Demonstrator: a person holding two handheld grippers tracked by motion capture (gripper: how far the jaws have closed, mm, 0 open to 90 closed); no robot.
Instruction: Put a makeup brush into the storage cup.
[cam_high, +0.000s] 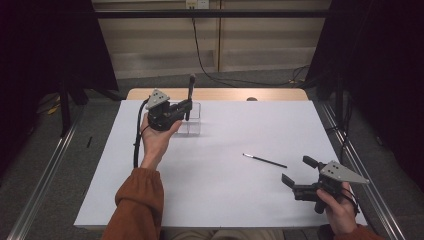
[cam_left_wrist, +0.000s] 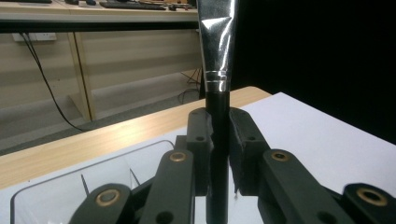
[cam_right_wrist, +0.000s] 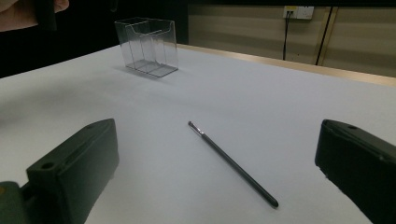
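My left gripper (cam_high: 187, 107) is shut on the black handle of a large brush (cam_high: 190, 92), which stands upright with its silver ferrule (cam_left_wrist: 217, 70) above the jaws. It hovers over a clear plastic box (cam_high: 194, 125) with dividers, at the back left of the white table cover. In the left gripper view the box (cam_left_wrist: 56, 191) lies just below the jaws. A thin dark brush (cam_high: 265, 160) lies flat on the cover at the right. My right gripper (cam_high: 296, 170) rests near the front right edge, open, with the thin brush (cam_right_wrist: 232, 163) lying ahead between its jaws, untouched.
The white cover (cam_high: 225, 200) lies over a wooden table whose bare edge (cam_high: 225, 94) shows at the back. Metal rails run along both sides on the floor. A cable (cam_high: 200, 55) hangs down the back wall. Black curtains flank the table.
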